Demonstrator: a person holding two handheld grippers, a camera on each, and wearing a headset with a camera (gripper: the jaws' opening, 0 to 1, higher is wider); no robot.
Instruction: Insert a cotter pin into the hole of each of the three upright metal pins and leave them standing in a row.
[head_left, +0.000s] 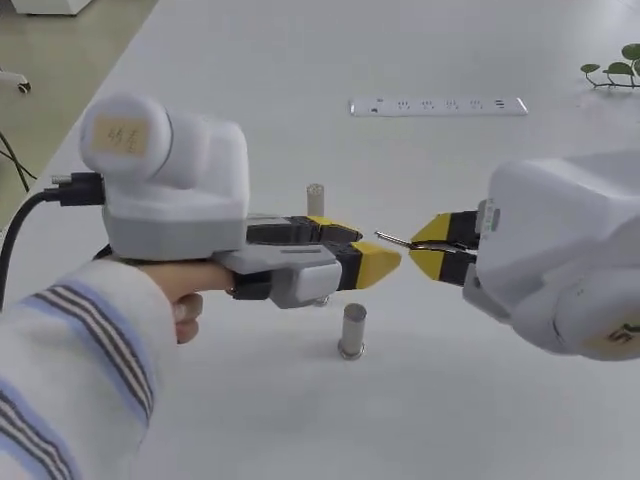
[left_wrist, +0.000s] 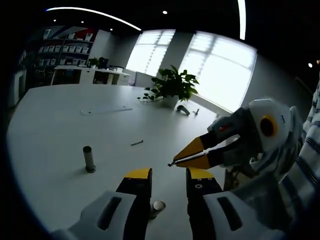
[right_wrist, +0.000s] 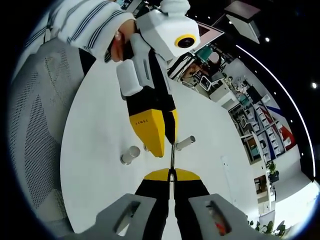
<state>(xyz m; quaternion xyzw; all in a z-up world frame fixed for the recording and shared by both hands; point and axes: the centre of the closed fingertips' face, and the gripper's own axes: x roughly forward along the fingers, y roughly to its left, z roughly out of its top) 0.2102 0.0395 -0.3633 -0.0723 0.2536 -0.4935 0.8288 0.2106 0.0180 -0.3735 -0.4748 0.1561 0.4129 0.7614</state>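
Right gripper is clenched on a cotter, shank sticking straight out past the tips. Left gripper is released, jaws apart, facing the cotter's end and just short of it. A pin stands on the table low between the left jaws, nearer its left one, and doesn't look clamped. A second pin stands upright well off to the left gripper's left, with a spare cotter lying flat beyond it. Can't make out the pin's hole.

To do this step well:
- Close the left gripper low on the pin body so it can't tip.
- Keep the hole clear and turned toward the right gripper.
- Bring the cotter in level and on-axis.
- Push slowly, with no side load.
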